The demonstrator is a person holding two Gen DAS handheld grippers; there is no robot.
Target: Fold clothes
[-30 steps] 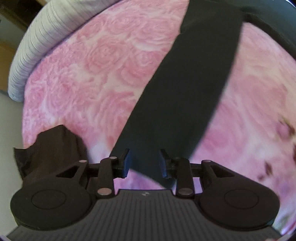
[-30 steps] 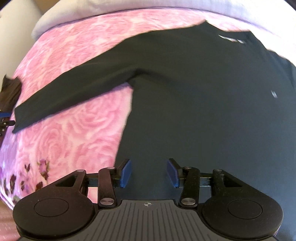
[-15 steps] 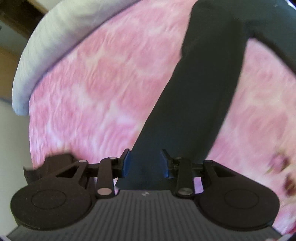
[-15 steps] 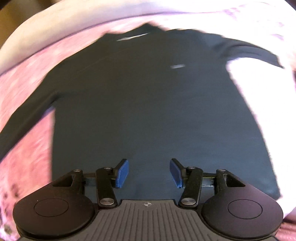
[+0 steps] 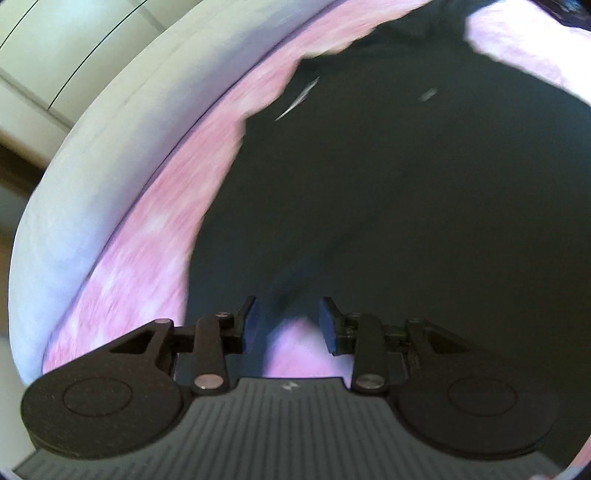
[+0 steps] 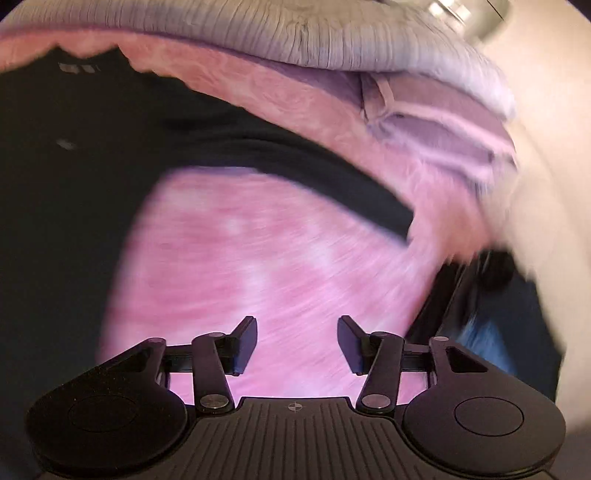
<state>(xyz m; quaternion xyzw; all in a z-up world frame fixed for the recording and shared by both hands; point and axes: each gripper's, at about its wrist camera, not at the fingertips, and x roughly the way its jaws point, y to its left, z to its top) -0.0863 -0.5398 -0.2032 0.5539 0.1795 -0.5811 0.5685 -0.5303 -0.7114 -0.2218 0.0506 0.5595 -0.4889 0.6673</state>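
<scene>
Black long-sleeved shirt (image 5: 406, 192) lies spread on the pink rose-print bedspread (image 6: 258, 266), one sleeve (image 6: 295, 162) stretched out toward the bed's edge. Left tool (image 5: 286, 325) is over the shirt with its jaws apart; dark fabric lies between them, and whether it is pinched cannot be told. Right tool (image 6: 297, 343) is over bare bedspread, jaws closing on nothing. A grey ribbed blanket (image 6: 295, 33) borders the bedspread.

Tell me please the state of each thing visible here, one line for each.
black shirt: spread flat on the bed, not yet folded.
right sleeve: stretched out sideways.
pink bedspread: lies under the shirt.
left gripper: open, holding nothing.
right gripper: jaws closing, nothing between them.
</scene>
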